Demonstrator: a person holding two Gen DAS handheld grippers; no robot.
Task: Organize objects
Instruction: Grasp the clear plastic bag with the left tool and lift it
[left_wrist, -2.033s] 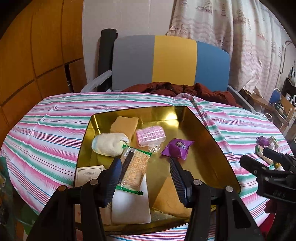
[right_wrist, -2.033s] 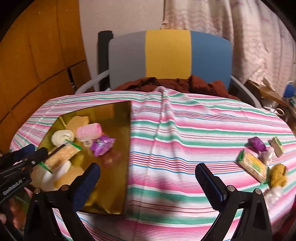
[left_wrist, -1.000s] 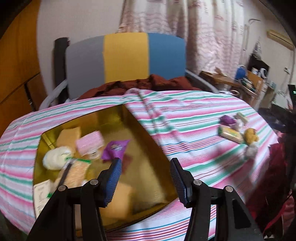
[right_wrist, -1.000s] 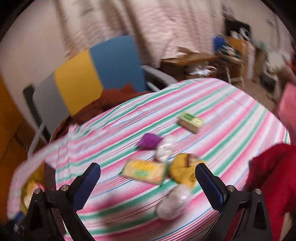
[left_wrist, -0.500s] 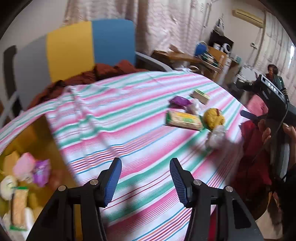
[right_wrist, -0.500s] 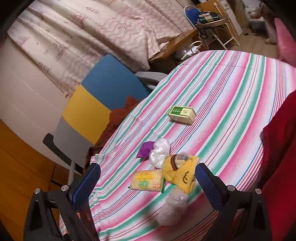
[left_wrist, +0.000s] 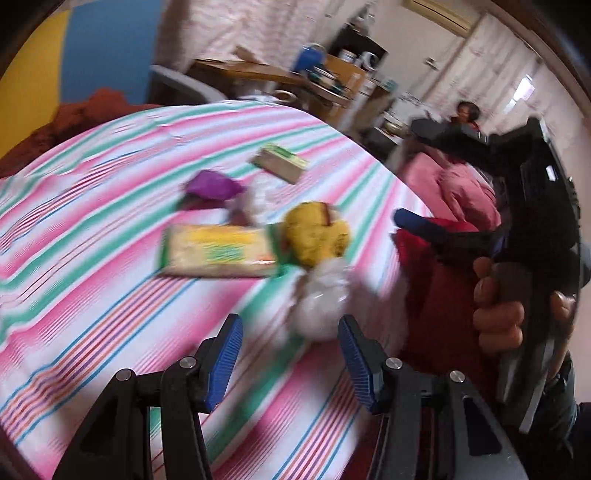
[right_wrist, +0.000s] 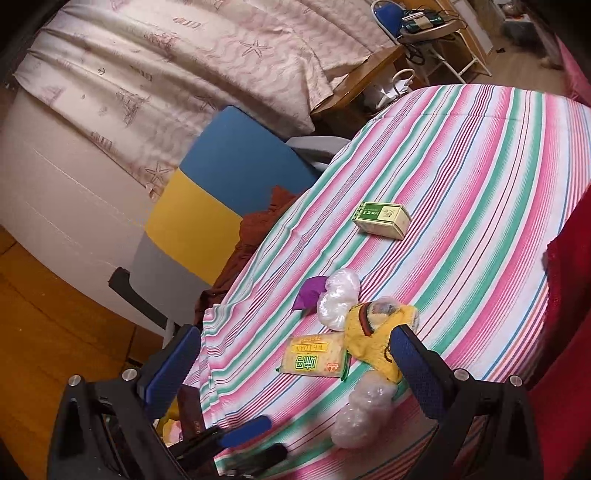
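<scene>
Loose snacks lie in a cluster on the striped tablecloth (right_wrist: 480, 184): a cracker packet (left_wrist: 218, 251) (right_wrist: 314, 356), a yellow wrapped item (left_wrist: 317, 236) (right_wrist: 376, 332), a purple packet (left_wrist: 212, 186) (right_wrist: 310, 291), a green-and-white box (left_wrist: 280, 166) (right_wrist: 382, 219) and two clear-wrapped items (left_wrist: 321, 295) (right_wrist: 364, 413), (right_wrist: 338, 297). My left gripper (left_wrist: 290, 354) is open, just short of the nearer clear-wrapped item. My right gripper (right_wrist: 295, 369) is open above the cluster and holds nothing. The left wrist view is blurred by motion.
A hand (left_wrist: 498, 306) holds the right gripper's handle beside the table's right edge. A red cloth (right_wrist: 569, 280) lies at that edge. A grey, yellow and blue chair (right_wrist: 221, 199) stands behind the table. A corner of the tin's contents (right_wrist: 171, 424) shows at bottom left.
Both views have swung right, from the gold tin of snacks to the loose cluster. The left gripper has come close to the clear-wrapped item. Both grippers stayed open.
</scene>
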